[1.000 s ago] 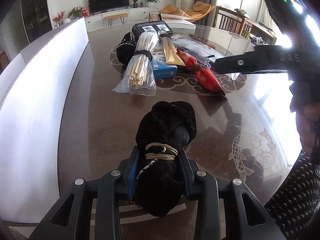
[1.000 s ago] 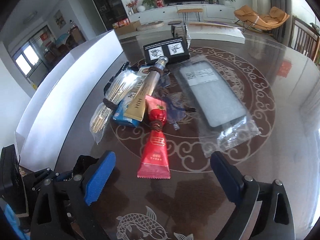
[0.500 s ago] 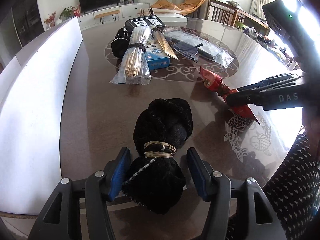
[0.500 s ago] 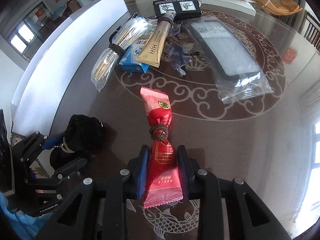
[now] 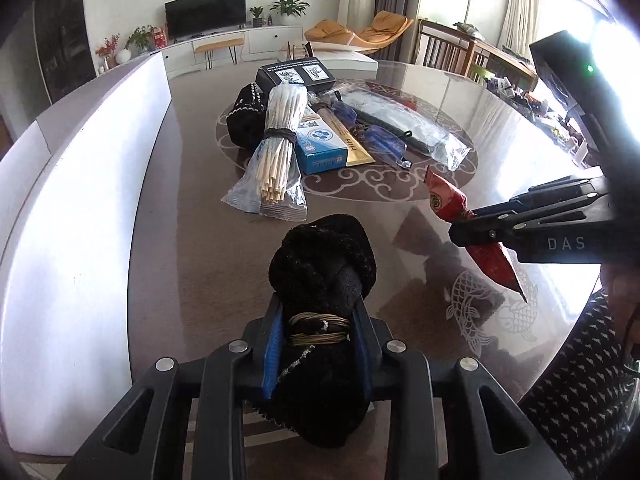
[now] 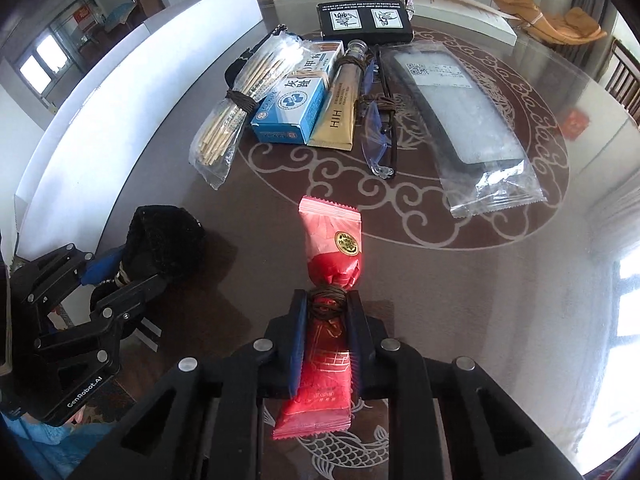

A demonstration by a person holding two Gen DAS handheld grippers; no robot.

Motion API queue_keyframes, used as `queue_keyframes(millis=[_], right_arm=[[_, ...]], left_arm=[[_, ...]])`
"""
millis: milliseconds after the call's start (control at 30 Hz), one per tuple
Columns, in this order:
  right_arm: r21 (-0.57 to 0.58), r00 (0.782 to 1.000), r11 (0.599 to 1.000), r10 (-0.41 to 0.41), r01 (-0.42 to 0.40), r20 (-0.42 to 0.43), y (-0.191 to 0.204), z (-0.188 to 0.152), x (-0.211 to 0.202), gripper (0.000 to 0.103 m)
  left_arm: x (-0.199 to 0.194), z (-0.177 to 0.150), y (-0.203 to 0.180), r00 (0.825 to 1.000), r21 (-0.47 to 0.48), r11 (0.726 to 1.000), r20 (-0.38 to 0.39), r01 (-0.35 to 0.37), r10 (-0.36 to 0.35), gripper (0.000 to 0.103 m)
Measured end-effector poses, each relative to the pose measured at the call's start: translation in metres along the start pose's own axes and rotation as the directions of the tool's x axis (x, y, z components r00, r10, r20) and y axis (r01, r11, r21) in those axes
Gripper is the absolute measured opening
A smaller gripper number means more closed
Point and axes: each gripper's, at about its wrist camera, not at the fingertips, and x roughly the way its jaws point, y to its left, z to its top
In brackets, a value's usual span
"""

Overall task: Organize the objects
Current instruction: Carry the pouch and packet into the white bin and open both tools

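Left gripper [image 5: 318, 334] jaws clamped on fuzzy black bundle [image 5: 322, 264]; right gripper [image 6: 326, 312] jaws clamped on crinkly red packet [image 6: 330, 248]

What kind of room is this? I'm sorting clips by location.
Most likely a home living and dining room: a television on a low white cabinet, orange lounge chairs, and a round dark dining table with wooden chairs behind.

Left wrist view: looks forward and steeply down along its own fingers, close over the table [image 5: 192, 264]; right gripper [image 5: 456, 234] enters from its right edge. Right wrist view: same steep downward aim, close; left gripper [image 6: 124, 276] sits at its lower left. Shared: the pile of packets [image 6: 304, 96] ahead of both claws.
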Motion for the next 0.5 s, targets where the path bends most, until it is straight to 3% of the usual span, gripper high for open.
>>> queue_keyframes(millis=[133,233,400,500], right_arm=[[0.030,0.994,0.997,0.064,-0.067,0.091,0.006,0.010,-0.037,0.019],[-0.002,0.979,0.992,0.124,-0.126,0.163,0.034,0.032,-0.066,0.019],[-0.094,0.925,0.956,0.293,-0.278,0.243,0.110,0.078,-0.092,0.019],[-0.156,0.892,0.920,0.387,-0.359,0.235,0.164,0.106,-0.093,0.019]], left_arm=[[-0.044,0.014,0.018,0.993,-0.092,0.992,0.084,0.085,-0.078,0.030],[-0.087,0.030,0.048,0.984,-0.147,0.986,0.170,0.085,-0.059,0.030],[-0.135,0.042,0.134,0.966,-0.284,0.956,0.220,-0.066,0.133,0.030],[-0.139,0.033,0.187,0.948,-0.365,0.909,0.163,-0.200,0.274,0.030]])
